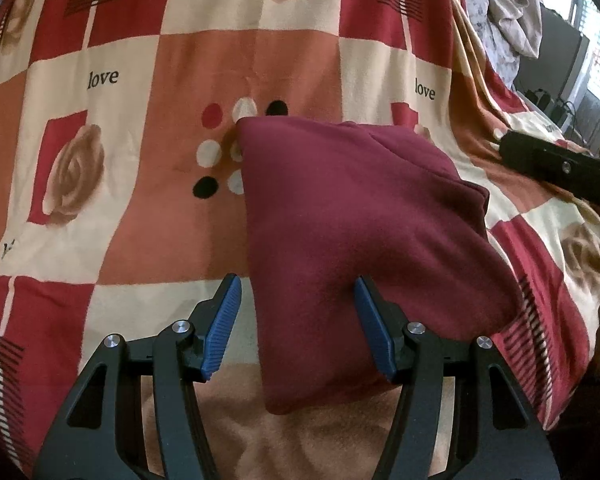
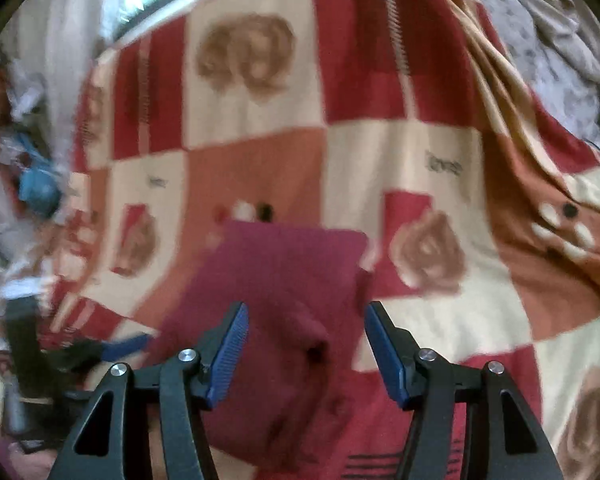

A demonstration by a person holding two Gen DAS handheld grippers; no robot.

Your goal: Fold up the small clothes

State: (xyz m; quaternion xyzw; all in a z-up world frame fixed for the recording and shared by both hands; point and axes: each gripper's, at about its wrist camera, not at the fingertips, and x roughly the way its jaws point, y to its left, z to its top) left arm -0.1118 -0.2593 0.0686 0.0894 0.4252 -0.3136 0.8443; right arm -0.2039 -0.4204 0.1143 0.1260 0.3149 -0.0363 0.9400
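Note:
A folded maroon garment (image 1: 352,232) lies flat on a patchwork bedspread (image 1: 108,216) of red, cream and orange squares. My left gripper (image 1: 298,312) is open and empty, its blue pads either side of the garment's near left part, just above it. My right gripper (image 2: 306,340) is open and empty above the same garment (image 2: 284,280); this view is blurred. The right gripper's black body (image 1: 560,168) shows at the right of the left wrist view. The left gripper's blue pad (image 2: 126,346) shows at the garment's left edge in the right wrist view.
A heap of pale printed cloth (image 1: 500,12) lies at the bed's far right, also in the right wrist view (image 2: 560,52). Clutter with a blue object (image 2: 38,192) stands beyond the bed's left edge. A window and dark furniture (image 1: 572,68) lie beyond the right edge.

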